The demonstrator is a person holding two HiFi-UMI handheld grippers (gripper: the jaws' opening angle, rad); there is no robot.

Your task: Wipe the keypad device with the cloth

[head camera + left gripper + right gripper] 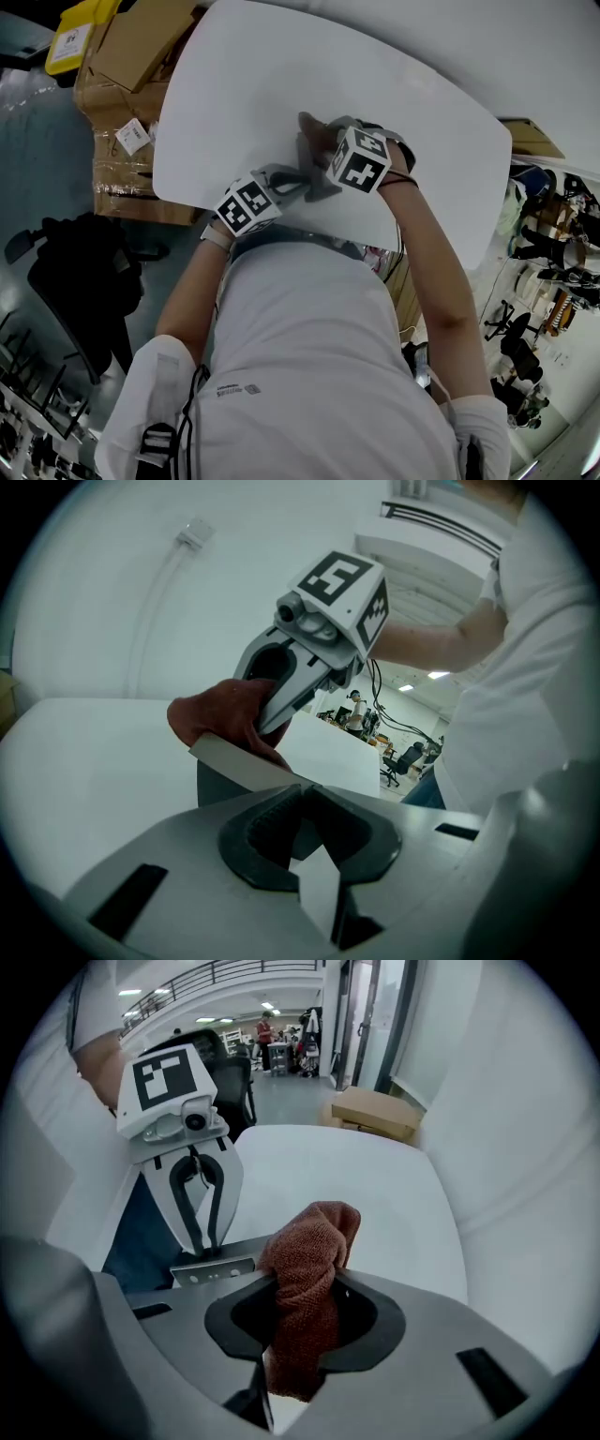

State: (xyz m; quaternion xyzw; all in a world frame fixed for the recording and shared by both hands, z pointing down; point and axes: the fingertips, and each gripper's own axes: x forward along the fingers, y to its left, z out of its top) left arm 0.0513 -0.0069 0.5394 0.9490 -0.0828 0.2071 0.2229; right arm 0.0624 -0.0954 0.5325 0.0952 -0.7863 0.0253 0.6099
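Close to the desk's near edge, about midway along it, the left gripper is clamped on one end of the keypad device, a thin flat slab that sticks out away from the person at a slight tilt. I can't tell whether its far end rests on the desk or hangs just above it.

Just beyond, the right gripper points steeply down, with its jaws closed on a bunched wad of reddish-brown cloth. The wad sits at the slab's far end. From here it looks to be on the top face or just off it, and I can't say which.

To my eye the wiping is mid-stroke. To do it well, I'd keep the left clamp firm and still, since the slab is held at one end only and a hard push at the free end could lever it loose. Light pressure makes sense, with strokes drawn back toward the clamped end. Only the soft bulge of cloth should meet the keys, never the jaw tips. The rest of the desk beyond lies bare.
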